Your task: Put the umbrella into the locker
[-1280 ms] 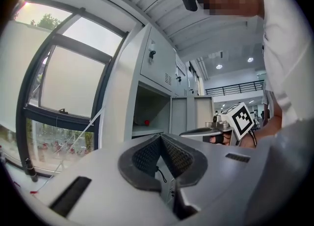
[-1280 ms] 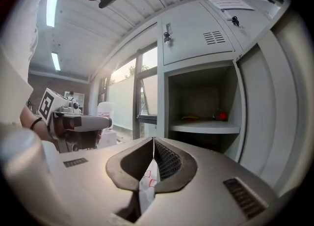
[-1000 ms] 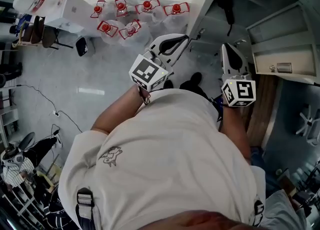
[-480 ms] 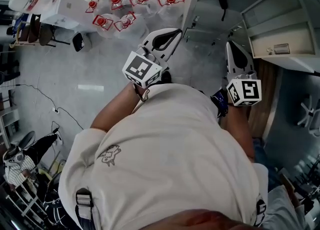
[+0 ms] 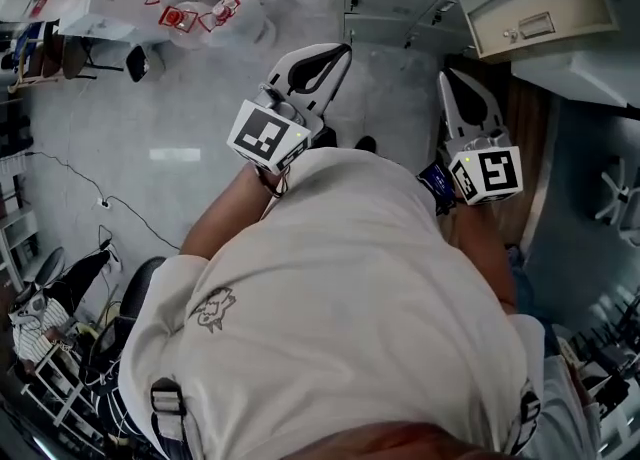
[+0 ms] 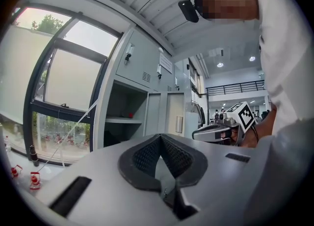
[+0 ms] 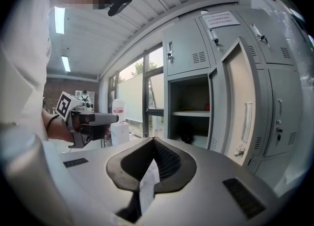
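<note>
An open grey locker (image 7: 189, 117) stands ahead, its door (image 7: 243, 114) swung to the right. A dark thing (image 7: 186, 134) that may be the umbrella sits low in its lower compartment. A small red thing (image 7: 207, 106) lies on the shelf. From the left gripper view the same locker (image 6: 125, 122) appears left of centre. My left gripper (image 5: 343, 48) and right gripper (image 5: 447, 76) are held level, side by side in front of the person's body. Both are shut and hold nothing. Short of the locker are the closed tips of the left gripper (image 6: 159, 136) and of the right gripper (image 7: 153, 139).
Several water jugs with red caps (image 5: 200, 3) stand on the floor at the upper left, beside a white table (image 5: 100, 8) and a dark chair (image 5: 135, 63). A pale drawer unit (image 5: 530, 13) is at the upper right. A large window (image 6: 64, 97) flanks the lockers.
In the head view the jugs, the lockers and the drawer unit have slid toward the top of the picture. Both grippers keep side by side and stay shut.
</note>
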`<action>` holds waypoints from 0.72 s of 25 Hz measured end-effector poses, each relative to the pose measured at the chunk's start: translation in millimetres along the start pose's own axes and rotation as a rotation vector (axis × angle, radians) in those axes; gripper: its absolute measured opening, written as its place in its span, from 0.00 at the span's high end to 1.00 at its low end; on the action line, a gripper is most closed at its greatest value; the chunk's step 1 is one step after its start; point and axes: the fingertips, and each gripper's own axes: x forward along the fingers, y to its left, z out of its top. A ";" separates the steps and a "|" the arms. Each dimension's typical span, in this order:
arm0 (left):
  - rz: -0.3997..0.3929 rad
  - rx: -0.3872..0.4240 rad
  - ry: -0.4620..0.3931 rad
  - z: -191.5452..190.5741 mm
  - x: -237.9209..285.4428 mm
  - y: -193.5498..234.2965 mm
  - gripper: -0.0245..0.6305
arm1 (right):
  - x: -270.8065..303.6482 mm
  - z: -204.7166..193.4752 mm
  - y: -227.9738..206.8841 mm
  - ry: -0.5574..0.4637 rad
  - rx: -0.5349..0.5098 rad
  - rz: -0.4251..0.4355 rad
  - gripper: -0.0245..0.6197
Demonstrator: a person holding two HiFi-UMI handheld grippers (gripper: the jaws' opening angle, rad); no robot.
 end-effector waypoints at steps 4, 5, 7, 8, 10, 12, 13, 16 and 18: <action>0.005 0.003 -0.003 -0.1 3.8 -31.3 0.94 | -28.7 -4.4 -6.7 0.003 -0.004 0.005 0.90; 0.007 0.000 -0.001 1.3 4.7 -36.8 0.94 | -33.8 -5.2 -7.7 0.000 -0.006 0.007 0.90; 0.012 -0.012 0.005 3.4 5.6 -45.9 0.94 | -41.1 -6.9 -7.4 -0.003 -0.012 0.017 0.90; 0.013 -0.006 0.000 3.2 5.5 -48.9 0.94 | -43.7 -8.2 -7.1 -0.003 -0.010 0.020 0.90; 0.016 0.008 -0.012 2.4 5.2 -53.9 0.94 | -47.8 -10.9 -6.5 -0.003 0.000 0.024 0.90; 0.018 0.011 -0.015 2.7 6.3 -58.9 0.94 | -50.3 -11.1 -5.8 -0.005 0.004 0.030 0.90; 0.018 0.010 -0.015 2.8 7.5 -61.2 0.94 | -51.2 -10.5 -5.8 -0.007 0.004 0.033 0.90; 0.019 0.009 -0.018 3.2 10.5 -66.8 0.94 | -53.7 -9.6 -7.1 -0.014 0.006 0.040 0.90; 0.015 0.012 -0.021 3.4 11.6 -70.0 0.94 | -55.4 -10.5 -8.1 -0.021 0.019 0.043 0.90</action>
